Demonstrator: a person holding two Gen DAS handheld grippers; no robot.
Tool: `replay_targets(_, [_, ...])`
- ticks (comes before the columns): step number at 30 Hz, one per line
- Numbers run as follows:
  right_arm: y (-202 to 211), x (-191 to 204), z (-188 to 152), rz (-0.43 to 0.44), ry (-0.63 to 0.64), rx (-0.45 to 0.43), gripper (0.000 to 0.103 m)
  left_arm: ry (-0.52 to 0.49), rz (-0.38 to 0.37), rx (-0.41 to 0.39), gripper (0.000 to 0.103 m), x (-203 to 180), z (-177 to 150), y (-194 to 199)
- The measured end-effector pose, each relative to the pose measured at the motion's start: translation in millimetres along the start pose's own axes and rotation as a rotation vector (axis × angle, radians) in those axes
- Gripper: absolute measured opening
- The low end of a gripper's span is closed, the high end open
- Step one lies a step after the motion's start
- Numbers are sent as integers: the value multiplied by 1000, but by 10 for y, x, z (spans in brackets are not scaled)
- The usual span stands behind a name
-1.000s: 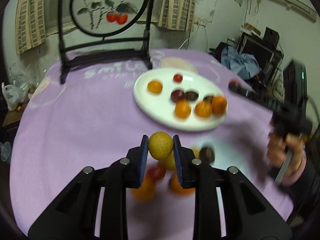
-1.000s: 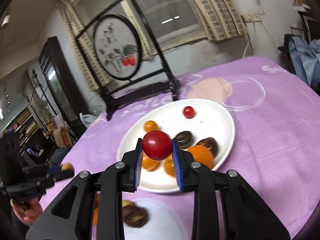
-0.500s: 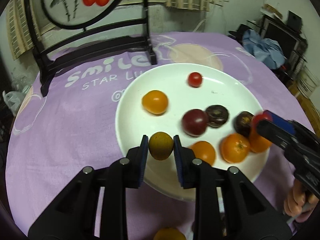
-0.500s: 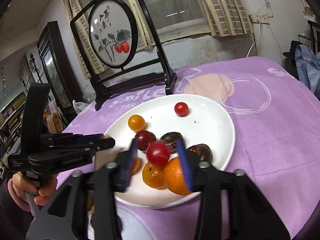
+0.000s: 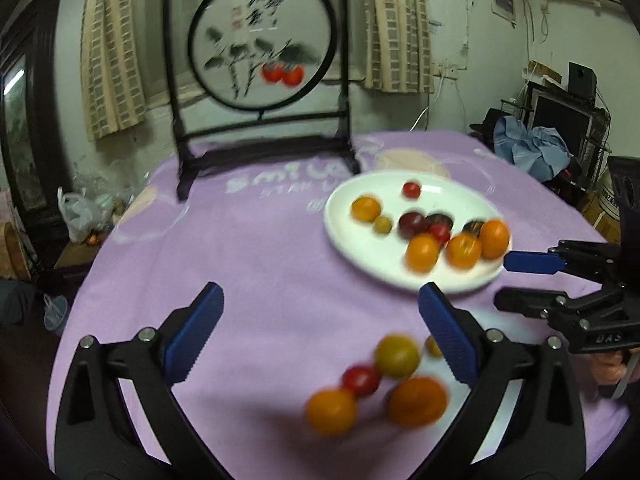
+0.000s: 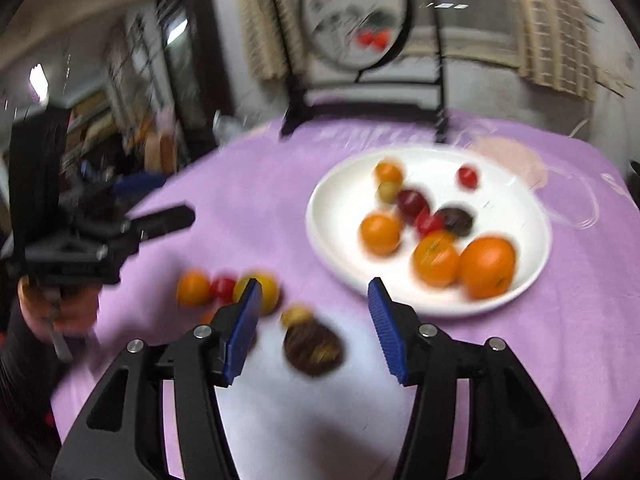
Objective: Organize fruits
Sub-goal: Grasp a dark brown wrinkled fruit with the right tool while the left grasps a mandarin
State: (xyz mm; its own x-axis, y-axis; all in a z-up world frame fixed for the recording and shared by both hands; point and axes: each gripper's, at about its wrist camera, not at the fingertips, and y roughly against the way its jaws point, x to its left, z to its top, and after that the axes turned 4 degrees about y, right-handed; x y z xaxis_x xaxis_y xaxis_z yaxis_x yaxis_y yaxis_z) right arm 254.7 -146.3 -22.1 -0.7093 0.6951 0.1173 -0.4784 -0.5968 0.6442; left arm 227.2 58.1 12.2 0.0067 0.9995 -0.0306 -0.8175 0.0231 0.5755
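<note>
Fruits heaped on white plate (image 5: 344,236), left tool (image 5: 320,320) and right tool (image 6: 314,316) spread empty

right gripper body (image 5: 606,338): we read "DAS"
tablecloth (image 5: 248,248) print, just in front of screen stand (image 5: 264,152): blurred, we can't read it
screen panel (image 5: 262,38) calligraphy: Chinese characters, illegible to us

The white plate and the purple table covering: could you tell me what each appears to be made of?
White plate: probably glazed ceramic or porcelain, smooth and glossy, though motion blur leaves melamine possible. Purple cloth: a soft matte fabric, seemingly fleece or a blanket, with white printed lettering and pale circle outlines, and no shine under the room light.
</note>
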Motion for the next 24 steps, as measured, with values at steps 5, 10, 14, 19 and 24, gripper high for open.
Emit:
replay_targets(5, [-171,83,-119,-5,25,85,56,85,28,86,100,157,-167,-113])
replay_targets(10, [-232,35,-148,14,1,114,56,151,-31,80,100,215,-145,-20])
replay_targets(14, [-279,32,-175,11,-7,133,56,151,-20,72,100,210,-164,7])
replay_targets(19, [-322,4,-187,1,-10,142,54,151,-27,82,100,199,-184,-2])
replay_targets(24, [-354,24,-206,-2,-1,149,49,140,-15,76,99,184,-195,12])
